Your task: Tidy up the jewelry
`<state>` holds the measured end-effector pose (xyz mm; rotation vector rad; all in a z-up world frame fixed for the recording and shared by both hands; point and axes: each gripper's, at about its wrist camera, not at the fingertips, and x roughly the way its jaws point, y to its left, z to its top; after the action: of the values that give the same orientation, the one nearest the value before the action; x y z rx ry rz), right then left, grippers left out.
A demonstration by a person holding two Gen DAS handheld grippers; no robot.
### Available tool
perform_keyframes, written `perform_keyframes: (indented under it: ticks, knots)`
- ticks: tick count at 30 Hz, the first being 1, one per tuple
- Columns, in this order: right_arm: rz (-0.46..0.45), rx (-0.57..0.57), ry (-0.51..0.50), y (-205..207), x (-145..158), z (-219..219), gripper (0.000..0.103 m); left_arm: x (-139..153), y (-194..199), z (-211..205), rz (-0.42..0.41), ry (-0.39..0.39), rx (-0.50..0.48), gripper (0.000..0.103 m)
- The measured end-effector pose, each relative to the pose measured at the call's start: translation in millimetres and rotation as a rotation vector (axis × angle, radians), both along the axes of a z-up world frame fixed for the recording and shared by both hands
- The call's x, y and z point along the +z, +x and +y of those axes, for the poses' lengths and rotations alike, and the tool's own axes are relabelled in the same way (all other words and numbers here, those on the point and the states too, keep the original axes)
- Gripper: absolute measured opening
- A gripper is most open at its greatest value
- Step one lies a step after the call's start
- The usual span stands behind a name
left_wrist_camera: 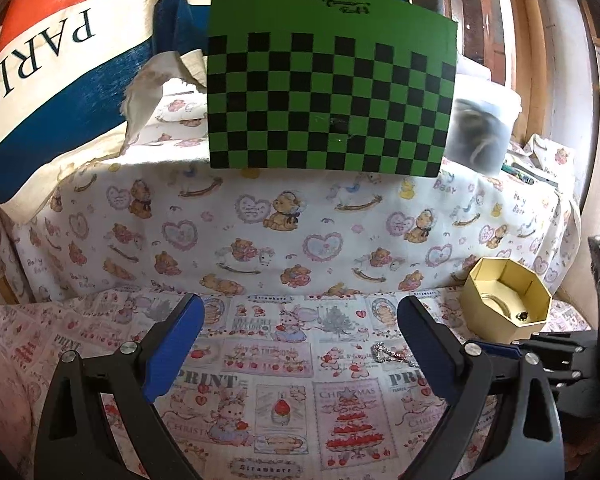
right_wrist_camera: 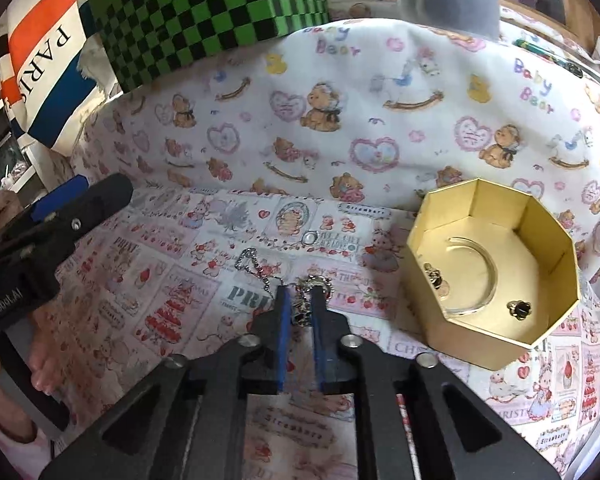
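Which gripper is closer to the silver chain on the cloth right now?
Right. The right gripper sits over the silver chain, its fingers straddling the cluster at the chain's end. The left gripper hangs open beside it, the chain lying by its right finger.

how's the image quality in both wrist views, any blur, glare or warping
Left wrist view: fisheye bends the checkered board's edges, corners go dark, and the grey tub is smeared. Right wrist view: same dark corners, soft glare on the gold box's floor, the chain stays sharp.
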<state>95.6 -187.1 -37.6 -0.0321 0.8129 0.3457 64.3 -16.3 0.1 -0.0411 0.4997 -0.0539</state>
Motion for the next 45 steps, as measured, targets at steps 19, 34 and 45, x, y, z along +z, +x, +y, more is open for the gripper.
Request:
perform_keyframes:
  ticks: [19, 34, 45]
  knots:
    - [-0.123, -0.076, 0.05, -19.8, 30.2, -28.8, 0.019, -2.4, 20.6, -27.3, 0.093, 0.055, -0.167, 0.096]
    - [-0.146, -0.139, 0.108, -26.0, 46.9, -64.5, 0.019, -54.2, 82.5, -75.8, 0.411, 0.135, -0.175, 0.051]
    - [-0.135, -0.149, 0.105, -24.9, 45.8, -67.7, 0.019, -52.7, 68.5, -94.8, 0.374, 0.145, -0.217, 0.009]
